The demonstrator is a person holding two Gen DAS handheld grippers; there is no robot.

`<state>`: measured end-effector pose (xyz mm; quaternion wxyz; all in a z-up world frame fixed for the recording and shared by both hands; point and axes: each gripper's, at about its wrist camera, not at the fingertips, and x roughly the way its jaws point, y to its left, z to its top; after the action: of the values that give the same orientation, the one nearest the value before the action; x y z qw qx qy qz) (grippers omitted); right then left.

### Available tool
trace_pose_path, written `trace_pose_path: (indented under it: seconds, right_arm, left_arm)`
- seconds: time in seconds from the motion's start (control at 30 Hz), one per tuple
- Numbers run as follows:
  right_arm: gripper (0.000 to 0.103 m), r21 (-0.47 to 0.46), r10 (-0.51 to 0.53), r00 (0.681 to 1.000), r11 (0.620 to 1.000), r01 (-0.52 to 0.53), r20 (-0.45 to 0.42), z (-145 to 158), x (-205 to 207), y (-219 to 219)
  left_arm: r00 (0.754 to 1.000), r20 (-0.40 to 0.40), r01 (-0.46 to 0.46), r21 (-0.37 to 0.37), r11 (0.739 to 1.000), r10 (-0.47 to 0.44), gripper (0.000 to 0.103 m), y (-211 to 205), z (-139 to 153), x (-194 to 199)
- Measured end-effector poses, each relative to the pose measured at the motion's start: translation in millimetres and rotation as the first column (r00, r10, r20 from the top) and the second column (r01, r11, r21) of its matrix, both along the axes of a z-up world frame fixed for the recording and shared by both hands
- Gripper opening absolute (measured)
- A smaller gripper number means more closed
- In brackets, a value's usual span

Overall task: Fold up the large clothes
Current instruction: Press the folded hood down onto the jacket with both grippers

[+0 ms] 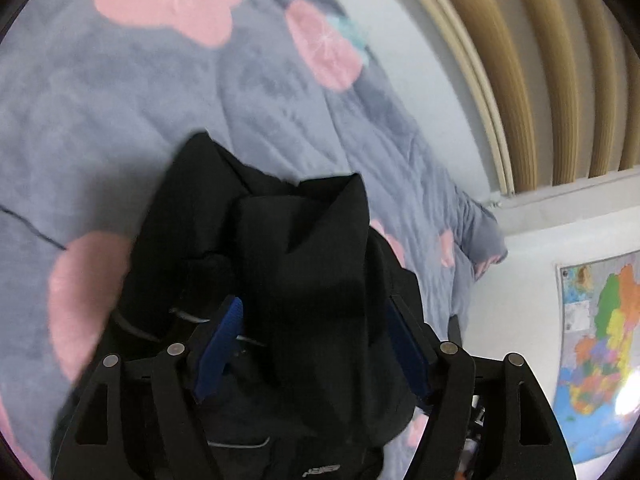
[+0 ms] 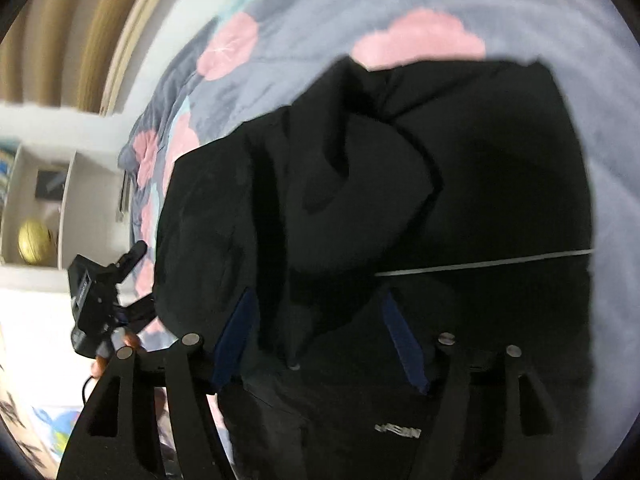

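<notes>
A large black jacket [image 1: 280,264] with thin silver zip lines lies bunched on a grey-blue bedspread with pink flowers [image 1: 120,120]. In the left wrist view a thick fold of it stands between the blue pads of my left gripper [image 1: 316,320]; the fingers are spread wide around the fold. In the right wrist view the jacket [image 2: 460,184] fills most of the frame, and a bunched fold sits between the blue pads of my right gripper [image 2: 320,312], also spread wide. The other hand-held gripper [image 2: 100,296] shows at the left edge of the jacket.
The bedspread [image 2: 400,0] reaches a white wall with beige curtains [image 1: 540,60]. A coloured map [image 1: 600,340] hangs on the wall. A white shelf [image 2: 68,184] holds a gold ball [image 2: 34,242].
</notes>
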<state>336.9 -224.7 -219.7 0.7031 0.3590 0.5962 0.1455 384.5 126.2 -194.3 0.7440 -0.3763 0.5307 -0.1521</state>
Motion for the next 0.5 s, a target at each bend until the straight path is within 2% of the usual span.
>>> trace_pose_path:
  seconds: [0.07,0.1,0.13,0.17,0.2,0.23,0.33,0.4,0.47,0.5]
  right_arm:
    - [0.071,0.06,-0.014,0.999,0.998,0.016,-0.033,-17,8,5]
    - [0.069,0.129,-0.029,0.999,0.991,0.034,-0.044,-28,12,7]
    - [0.054,0.155,-0.042,0.998,0.987,0.049,-0.048,-32,15,6]
    - [0.034,0.179,-0.068,0.997,0.981,0.073,-0.033,-32,15,4]
    - [0.025,0.17,-0.078,0.997,0.982,0.08,-0.017,-28,13,2]
    - [0.014,0.134,-0.073,0.997,0.989,0.068,0.027,-15,10,-1]
    - [0.014,0.01,-0.002,0.986,1.0,0.001,0.166,31,-8,-10]
    - [0.014,-0.065,0.062,0.973,0.997,-0.049,0.222,56,-27,-13]
    - [0.014,-0.132,0.119,0.966,0.987,-0.09,0.229,65,-44,-11]
    - [0.014,-0.158,0.144,0.967,0.981,-0.112,0.208,59,-52,-8]
  left_arm:
    - [0.999,-0.037,0.033,-0.034,0.999,-0.034,0.075,-12,-14,11]
    - [0.998,-0.037,0.046,-0.054,0.998,-0.048,0.074,-17,-18,15]
    - [0.998,-0.029,0.055,-0.055,0.997,-0.057,0.07,-23,-21,17]
    - [0.998,-0.015,0.064,-0.025,0.998,-0.064,0.06,-29,-19,16]
    - [0.997,-0.001,0.079,0.002,0.997,-0.079,0.026,-33,-16,15]
    - [0.995,0.02,0.099,0.017,0.995,-0.099,0.014,-38,-10,11]
    - [0.982,0.118,0.144,0.012,0.989,-0.145,0.011,-45,19,-17]
    - [0.967,0.159,0.196,0.044,0.98,-0.2,0.01,-52,38,-46]
    - [0.954,0.157,0.242,0.095,0.966,-0.255,0.011,-62,41,-77]
    - [0.955,0.134,0.25,0.108,0.962,-0.263,0.011,-63,35,-89]
